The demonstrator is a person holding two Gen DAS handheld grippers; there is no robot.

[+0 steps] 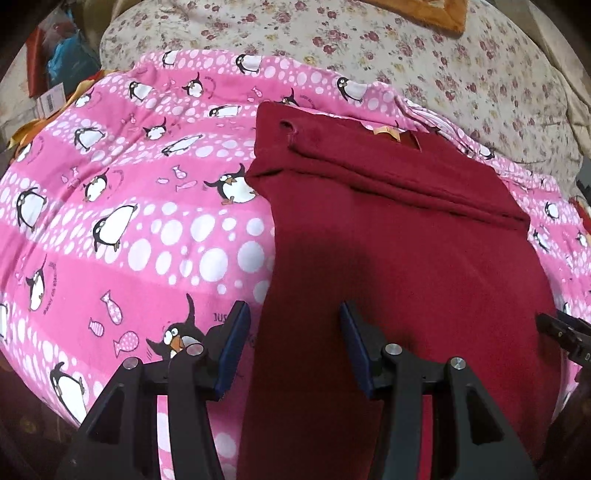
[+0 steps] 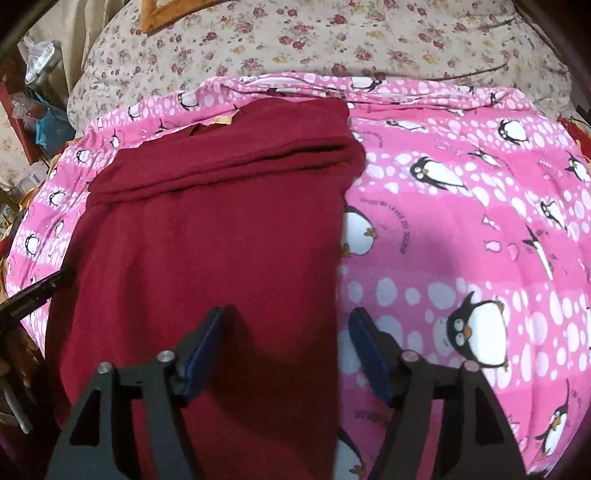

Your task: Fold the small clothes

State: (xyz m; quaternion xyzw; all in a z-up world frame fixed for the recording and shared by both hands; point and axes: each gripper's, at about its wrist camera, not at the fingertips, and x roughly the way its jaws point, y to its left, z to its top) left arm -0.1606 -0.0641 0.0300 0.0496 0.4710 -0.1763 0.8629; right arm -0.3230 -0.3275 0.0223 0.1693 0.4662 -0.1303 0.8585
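A dark red garment (image 1: 399,251) lies flat on a pink penguin blanket (image 1: 129,221), with its sides folded in and a sleeve band across the far part. It also shows in the right wrist view (image 2: 207,240). My left gripper (image 1: 293,332) is open, its jaws wide apart over the garment's near left edge. My right gripper (image 2: 286,336) is open over the garment's near right edge. Each gripper's tip shows in the other view, the right one at the edge (image 1: 557,328) and the left one at the edge (image 2: 37,288). Neither holds cloth.
The pink blanket (image 2: 461,240) covers a bed with a floral sheet (image 1: 443,55) behind it. An orange-brown cushion (image 1: 439,11) lies at the far edge. Clutter and bags (image 2: 40,122) stand beside the bed on the left.
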